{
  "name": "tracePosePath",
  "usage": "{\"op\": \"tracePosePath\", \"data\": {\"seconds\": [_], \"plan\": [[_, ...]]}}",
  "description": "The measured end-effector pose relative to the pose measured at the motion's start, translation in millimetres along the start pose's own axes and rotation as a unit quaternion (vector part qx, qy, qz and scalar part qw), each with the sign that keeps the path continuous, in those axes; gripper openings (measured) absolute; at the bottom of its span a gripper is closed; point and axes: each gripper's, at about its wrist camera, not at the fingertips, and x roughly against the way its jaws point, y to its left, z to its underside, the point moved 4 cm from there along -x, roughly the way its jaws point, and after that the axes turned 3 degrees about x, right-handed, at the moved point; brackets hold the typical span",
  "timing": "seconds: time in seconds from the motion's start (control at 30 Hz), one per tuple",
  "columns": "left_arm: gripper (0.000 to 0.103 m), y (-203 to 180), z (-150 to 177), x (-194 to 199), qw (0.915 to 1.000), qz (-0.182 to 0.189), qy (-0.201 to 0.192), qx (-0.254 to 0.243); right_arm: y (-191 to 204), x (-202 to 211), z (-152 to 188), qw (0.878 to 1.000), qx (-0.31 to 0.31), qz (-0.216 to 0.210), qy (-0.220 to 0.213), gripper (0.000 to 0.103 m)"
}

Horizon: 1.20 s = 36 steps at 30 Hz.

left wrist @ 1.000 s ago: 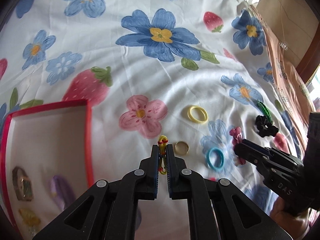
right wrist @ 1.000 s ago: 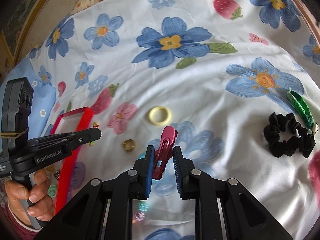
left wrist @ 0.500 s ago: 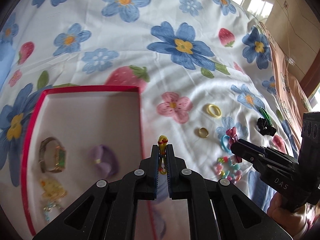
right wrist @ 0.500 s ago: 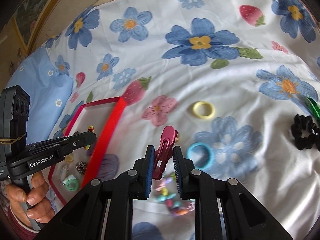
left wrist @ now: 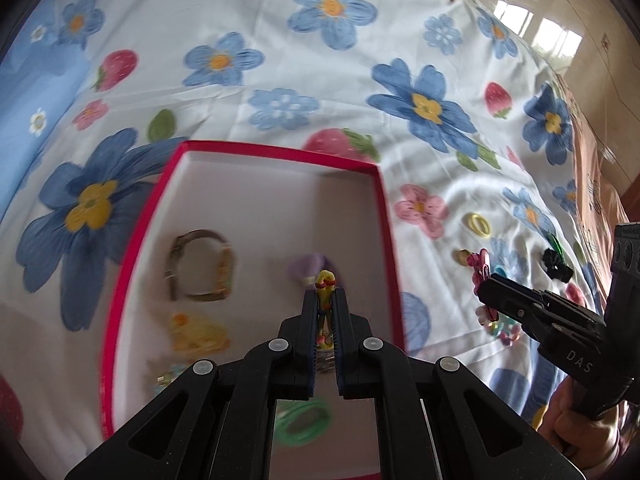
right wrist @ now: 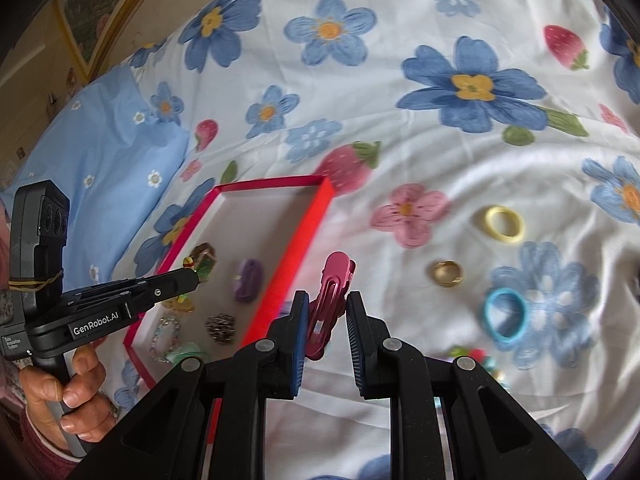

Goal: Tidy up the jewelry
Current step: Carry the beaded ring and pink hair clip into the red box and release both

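Observation:
My left gripper [left wrist: 325,300] is shut on a small yellow and red charm [left wrist: 325,286] and hangs over the red-rimmed box [left wrist: 256,150]. The box holds a watch [left wrist: 200,264], a purple piece [left wrist: 308,266], a yellow piece [left wrist: 196,334] and a green ring [left wrist: 302,420]. My right gripper [right wrist: 326,312] is shut on a magenta hair clip [right wrist: 330,300], just right of the box's right wall [right wrist: 298,256]. The left gripper also shows in the right wrist view [right wrist: 188,278], over the box.
On the flowered sheet right of the box lie a yellow ring [right wrist: 504,224], a gold ring [right wrist: 448,272], a blue hair tie [right wrist: 506,314] and coloured beads [right wrist: 476,356]. A black scrunchie [left wrist: 556,262] lies further right. A blue pillow [right wrist: 96,140] lies beyond the box.
My left gripper has carried the charm leftward from the sheet to above the box. My right gripper has moved left with the hair clip, close to the box's right wall.

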Motion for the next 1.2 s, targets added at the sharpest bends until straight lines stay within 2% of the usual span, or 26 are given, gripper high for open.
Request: {"op": "tracePosePath", "data": {"seconds": [0.53, 1.03, 1.2], "plan": [[0.006, 67, 9, 18, 0.9975, -0.042, -0.005, 0.056, 67, -42, 5, 0.997, 0.046, -0.047, 0.033, 0.019], [0.006, 90, 0, -22, 0.9947, -0.081, 0.015, 0.061, 79, -81, 7, 0.995, 0.066, -0.034, 0.067, 0.019], [0.006, 95, 3, -32, 0.9942, -0.081, 0.023, 0.066, 81, -90, 10, 0.994, 0.071, -0.029, 0.076, 0.019]]}}
